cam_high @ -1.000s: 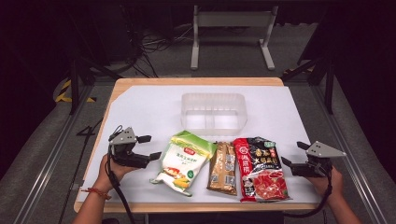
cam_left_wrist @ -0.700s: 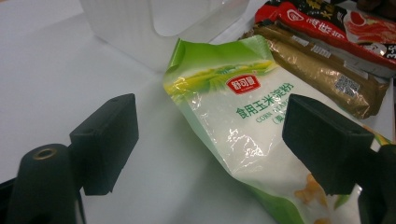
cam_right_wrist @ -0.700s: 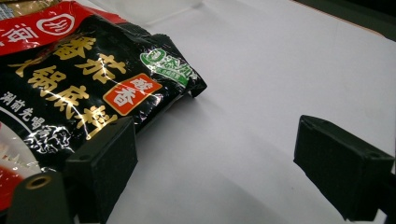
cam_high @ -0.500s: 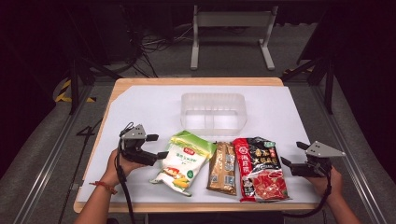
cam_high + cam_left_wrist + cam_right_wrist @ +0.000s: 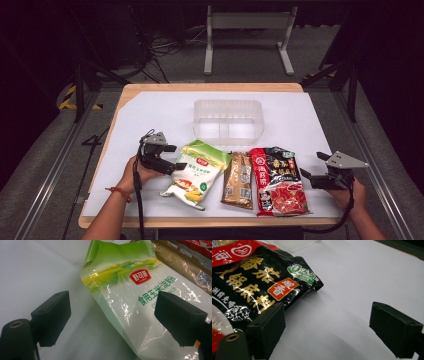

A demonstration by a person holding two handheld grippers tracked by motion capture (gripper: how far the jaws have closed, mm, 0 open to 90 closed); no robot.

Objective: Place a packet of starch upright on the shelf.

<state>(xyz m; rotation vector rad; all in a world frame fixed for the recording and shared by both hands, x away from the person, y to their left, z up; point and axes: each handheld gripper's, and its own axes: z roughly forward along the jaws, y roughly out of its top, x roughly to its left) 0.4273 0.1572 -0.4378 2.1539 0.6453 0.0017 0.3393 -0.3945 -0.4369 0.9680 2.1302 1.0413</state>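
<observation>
A green and white bag of corn starch point(image 5: 196, 172) lies near the table's front, left of a brown packet point(image 5: 238, 180) and a red and black hotpot-base packet point(image 5: 277, 180). My left gripper point(image 5: 171, 157) is open at the bag's left edge; in the left gripper view the bag point(image 5: 130, 297) lies between and beyond its jaws, one jaw over bare table, the other over the bag. My right gripper point(image 5: 306, 167) is open just right of the red and black packet point(image 5: 254, 287), whose corner reaches its left jaw.
A clear plastic tub point(image 5: 228, 121) stands behind the packets at the middle of the white table cover point(image 5: 310, 120). The wooden table edge point(image 5: 200, 221) runs along the front. Dark floor, cables and a metal stand lie beyond the table.
My left gripper has moved right toward the green and white bag and now reaches its left edge. The right gripper has stayed in place.
</observation>
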